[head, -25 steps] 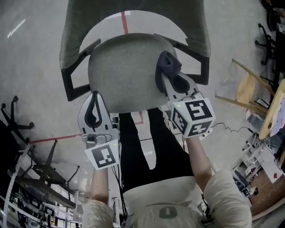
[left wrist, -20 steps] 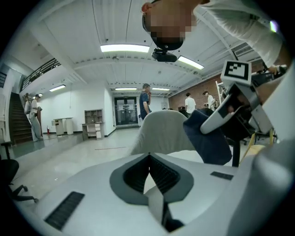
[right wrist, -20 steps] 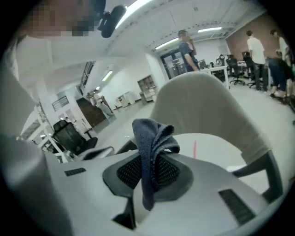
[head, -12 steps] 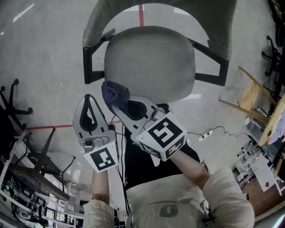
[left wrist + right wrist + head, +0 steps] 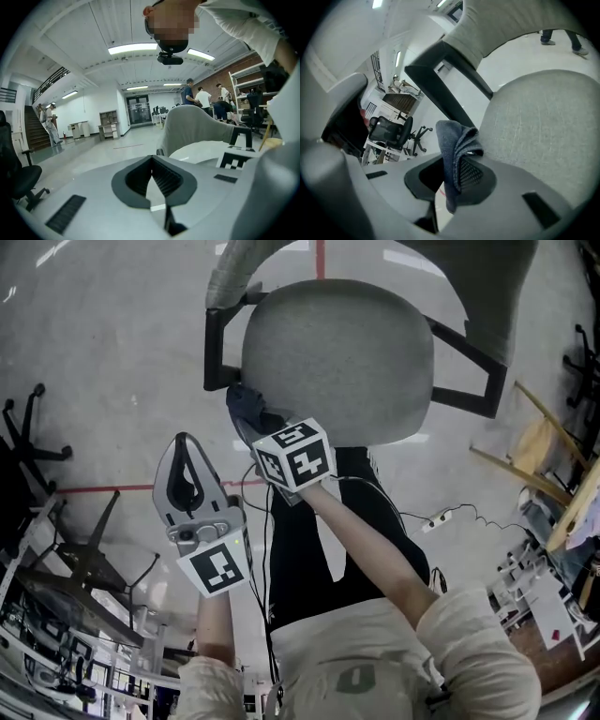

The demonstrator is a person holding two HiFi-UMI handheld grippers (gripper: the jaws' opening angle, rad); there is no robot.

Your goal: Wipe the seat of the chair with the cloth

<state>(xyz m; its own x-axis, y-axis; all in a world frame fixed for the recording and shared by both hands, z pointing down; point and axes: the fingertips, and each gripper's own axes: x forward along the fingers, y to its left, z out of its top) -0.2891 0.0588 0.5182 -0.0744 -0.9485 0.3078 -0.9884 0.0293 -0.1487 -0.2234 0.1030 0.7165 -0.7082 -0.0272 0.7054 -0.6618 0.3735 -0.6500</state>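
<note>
The grey padded chair seat [image 5: 337,357] fills the top middle of the head view, with black armrests [image 5: 217,348] and a grey backrest [image 5: 239,263] beyond. My right gripper [image 5: 251,418] is shut on the dark blue cloth [image 5: 244,401] at the seat's front-left edge, beside the left armrest. In the right gripper view the cloth [image 5: 453,143] hangs folded between the jaws, and the seat [image 5: 539,122] lies just to the right. My left gripper [image 5: 187,442] hovers over the floor left of the seat, shut with nothing in it [image 5: 151,161].
Black office chair bases [image 5: 28,442] stand on the floor at the left. A red tape line [image 5: 112,489] crosses the floor. A power strip with its cable [image 5: 441,517] lies at the right, near wooden furniture [image 5: 539,442]. People stand far off [image 5: 201,98].
My right gripper has swept the cloth from the seat's right side across to its front-left edge. The left gripper has stayed in place, shut.
</note>
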